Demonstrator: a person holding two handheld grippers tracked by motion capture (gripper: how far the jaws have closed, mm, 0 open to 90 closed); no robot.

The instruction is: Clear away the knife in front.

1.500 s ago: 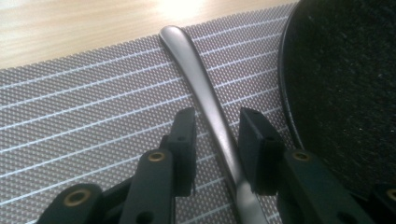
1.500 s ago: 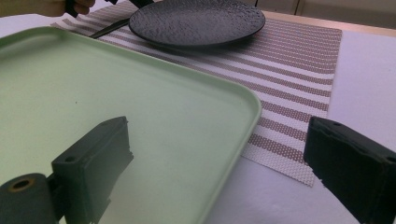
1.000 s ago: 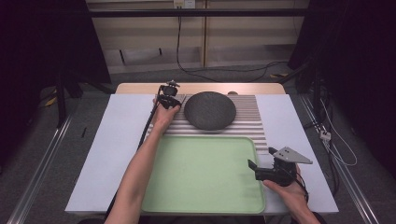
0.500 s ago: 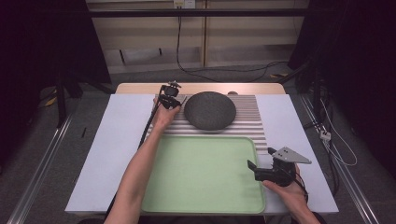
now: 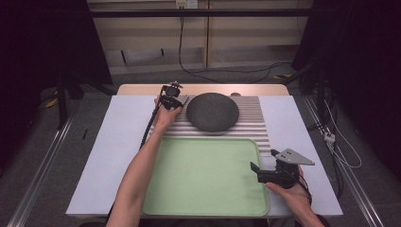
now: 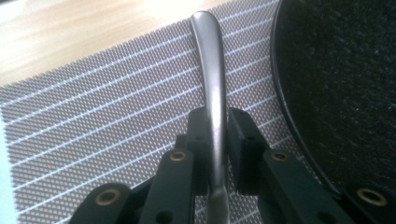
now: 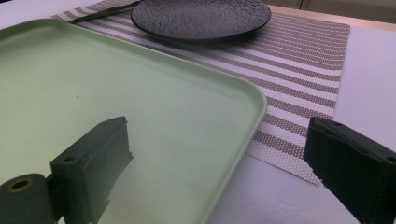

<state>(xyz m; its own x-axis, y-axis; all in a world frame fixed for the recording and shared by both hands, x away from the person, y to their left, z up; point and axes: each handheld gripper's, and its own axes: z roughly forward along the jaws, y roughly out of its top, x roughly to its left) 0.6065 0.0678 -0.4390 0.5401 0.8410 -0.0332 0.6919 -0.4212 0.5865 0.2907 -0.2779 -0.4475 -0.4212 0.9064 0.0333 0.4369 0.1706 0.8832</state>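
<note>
A slim metal utensil handle [image 6: 208,56] lies on the striped placemat [image 6: 93,126], just left of a dark round plate [image 6: 345,84]. My left gripper [image 6: 217,126] is shut on this handle, its pads pressing both sides. In the high view that gripper [image 5: 171,94] sits at the placemat's far left corner, beside the plate [image 5: 212,111]. My right gripper [image 5: 257,172] stands open at the right rim of the pale green tray [image 5: 203,175]. Its jaws [image 7: 219,135] straddle the tray's rim [image 7: 252,100] with nothing between them.
The placemat [image 5: 250,123] lies behind the tray on a white table cover [image 5: 108,142]. The plate [image 7: 201,18] and the utensil [image 7: 100,15] show far off in the right gripper view. A wooden table edge [image 5: 142,89] runs along the back.
</note>
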